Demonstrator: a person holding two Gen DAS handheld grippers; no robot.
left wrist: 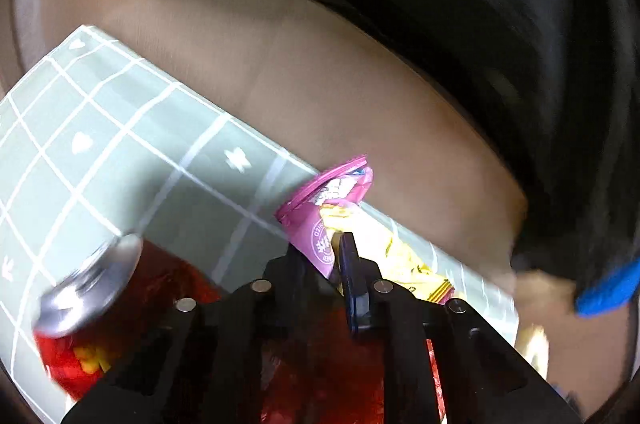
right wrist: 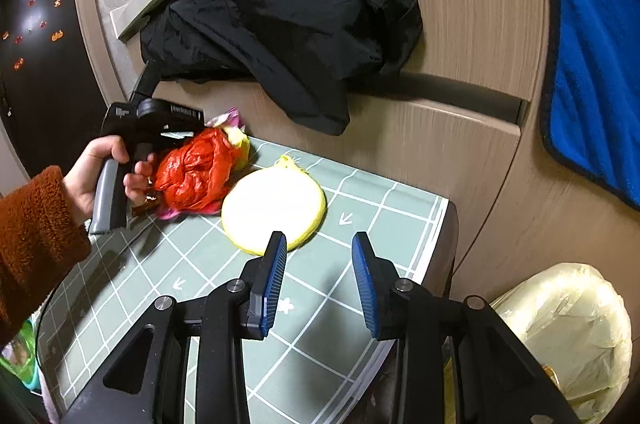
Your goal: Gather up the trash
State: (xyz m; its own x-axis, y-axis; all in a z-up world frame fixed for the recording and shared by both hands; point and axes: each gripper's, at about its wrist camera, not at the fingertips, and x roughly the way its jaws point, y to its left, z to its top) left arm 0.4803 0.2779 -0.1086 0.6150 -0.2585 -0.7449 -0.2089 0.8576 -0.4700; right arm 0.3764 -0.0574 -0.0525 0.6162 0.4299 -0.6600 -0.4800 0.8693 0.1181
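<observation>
Two hand-held grippers checked: my left hand-held gripper [left wrist: 340,248] is clamped on a pink wrapper [left wrist: 326,208] bundled with red bag [right wrist: 192,170] over the worktop [right wrist: 352,288], presumably for binning, while my right hand-held gripper [right wrist: 320,264] hovers wide and empty.

- Open green tablecloth [right wrist: 320,336] lies under the right gripper [right wrist: 320,276].
- Yellow disc [right wrist: 276,208] just ahead; black jacket [right wrist: 288,24] overhangs the far edge.

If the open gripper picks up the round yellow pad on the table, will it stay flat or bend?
The yellow pad looks thin and soft-edged, so it probably droops when the right gripper lifts it by one rim. It seems light, and it may slide on the smooth table cover if pushed.
</observation>
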